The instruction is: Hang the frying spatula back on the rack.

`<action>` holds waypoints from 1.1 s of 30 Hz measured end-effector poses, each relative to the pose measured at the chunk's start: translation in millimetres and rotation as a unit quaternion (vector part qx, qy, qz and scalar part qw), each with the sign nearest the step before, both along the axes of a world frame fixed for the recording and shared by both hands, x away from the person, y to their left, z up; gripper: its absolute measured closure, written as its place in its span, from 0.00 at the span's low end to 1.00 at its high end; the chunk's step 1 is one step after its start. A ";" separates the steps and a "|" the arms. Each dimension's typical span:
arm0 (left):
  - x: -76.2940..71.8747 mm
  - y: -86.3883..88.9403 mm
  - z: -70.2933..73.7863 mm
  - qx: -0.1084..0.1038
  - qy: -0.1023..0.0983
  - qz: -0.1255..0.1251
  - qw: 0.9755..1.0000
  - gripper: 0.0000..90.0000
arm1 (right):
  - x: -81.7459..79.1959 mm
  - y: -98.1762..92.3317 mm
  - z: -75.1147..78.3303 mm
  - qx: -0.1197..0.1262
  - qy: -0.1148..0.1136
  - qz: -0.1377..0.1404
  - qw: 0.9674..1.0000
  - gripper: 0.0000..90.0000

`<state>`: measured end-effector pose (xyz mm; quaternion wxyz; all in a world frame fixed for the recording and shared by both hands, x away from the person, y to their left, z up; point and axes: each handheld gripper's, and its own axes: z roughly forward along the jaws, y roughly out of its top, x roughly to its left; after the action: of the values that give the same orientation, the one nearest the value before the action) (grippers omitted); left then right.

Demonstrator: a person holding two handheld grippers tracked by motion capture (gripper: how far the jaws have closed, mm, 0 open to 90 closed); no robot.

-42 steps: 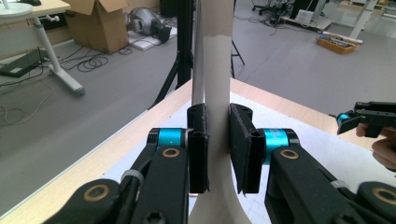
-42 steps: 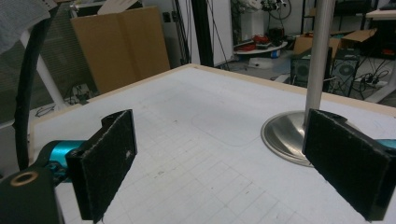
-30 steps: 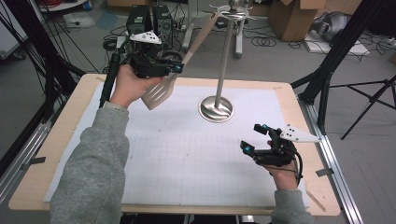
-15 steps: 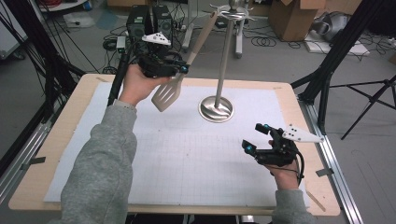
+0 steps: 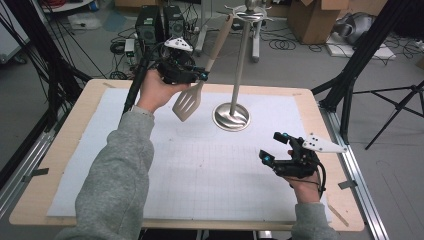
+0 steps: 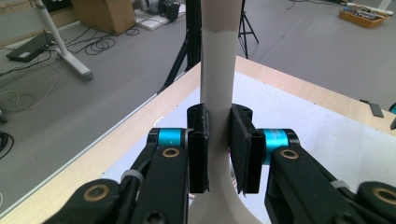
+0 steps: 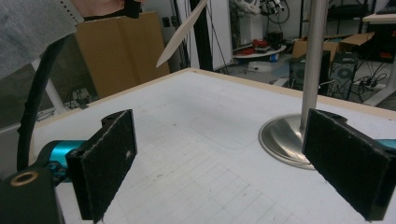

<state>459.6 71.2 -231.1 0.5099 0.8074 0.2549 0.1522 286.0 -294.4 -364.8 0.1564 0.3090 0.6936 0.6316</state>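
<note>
My left tongs (image 5: 200,76) grip the spatula (image 5: 189,102) beside the stand (image 5: 231,116); I should lift its handle straight to a hook, right tongs (image 5: 278,149) empty, wide open.

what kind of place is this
Probably a lab or workshop set up for recording. Computer towers and loose cables sit on the floor, cardboard boxes stand behind, and black tripod legs flank the table.

Grey floor (image 5: 75,45), cardboard boxes (image 5: 310,20), cables (image 5: 282,42), black tripod legs (image 5: 395,110)
</note>
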 end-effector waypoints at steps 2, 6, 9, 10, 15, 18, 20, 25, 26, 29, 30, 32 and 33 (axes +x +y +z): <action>1.1 -1.4 -0.8 0.001 -0.001 -0.001 1.000 0.86 | 0.2 -0.6 -0.2 0.000 -0.001 0.000 1.000 0.10; 2.7 -5.0 -2.9 0.000 0.000 0.001 1.000 0.86 | -0.1 -1.4 0.1 0.001 -0.002 -0.002 1.000 0.10; 4.7 -7.5 -3.7 0.007 -0.002 -0.001 1.000 0.86 | 0.1 -1.6 0.0 -0.001 -0.003 -0.002 1.000 0.10; 5.2 -8.7 -4.0 0.006 -0.001 0.000 1.000 0.86 | 0.1 -1.6 -0.1 -0.001 -0.003 -0.002 1.000 0.10; 7.1 -12.9 -5.5 0.008 -0.001 0.000 1.000 0.86 | 0.1 -2.2 -0.4 0.000 -0.002 -0.003 1.000 0.10; 7.9 -13.8 -6.3 0.008 -0.003 0.003 1.000 0.86 | 0.0 -2.5 -0.5 0.000 -0.001 -0.004 1.000 0.10; 8.5 -14.5 -7.0 0.007 -0.005 0.004 1.000 0.86 | -0.1 -2.5 -0.6 -0.001 -0.001 -0.004 1.000 0.10; 10.5 -18.2 -9.4 0.004 -0.004 0.002 1.000 0.86 | -0.3 -3.1 -1.0 -0.001 0.000 -0.005 1.000 0.10; 10.9 -18.9 -9.8 0.006 -0.004 0.002 1.000 0.86 | -0.3 -3.2 -1.1 -0.001 0.000 -0.005 1.000 0.10; 12.4 -21.9 -11.1 0.004 -0.002 0.000 1.000 0.86 | -0.3 -3.9 -1.1 0.000 -0.001 -0.006 1.000 0.10; 13.0 -22.5 -11.2 0.005 -0.002 0.000 1.000 0.86 | -0.4 -4.1 -1.1 0.000 -0.001 -0.008 1.000 0.10; 13.7 -24.5 -11.8 0.001 -0.001 0.001 1.000 0.86 | -0.8 -4.8 -1.2 0.000 0.002 -0.009 1.000 0.10; 14.3 -24.7 -11.9 0.005 -0.002 0.001 1.000 0.86 | -0.7 -5.1 -1.4 0.000 0.001 -0.009 1.000 0.10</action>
<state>473.9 46.5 -243.0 0.5066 0.8093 0.2536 0.1554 285.3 -299.5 -366.2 0.1612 0.3159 0.6908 0.6301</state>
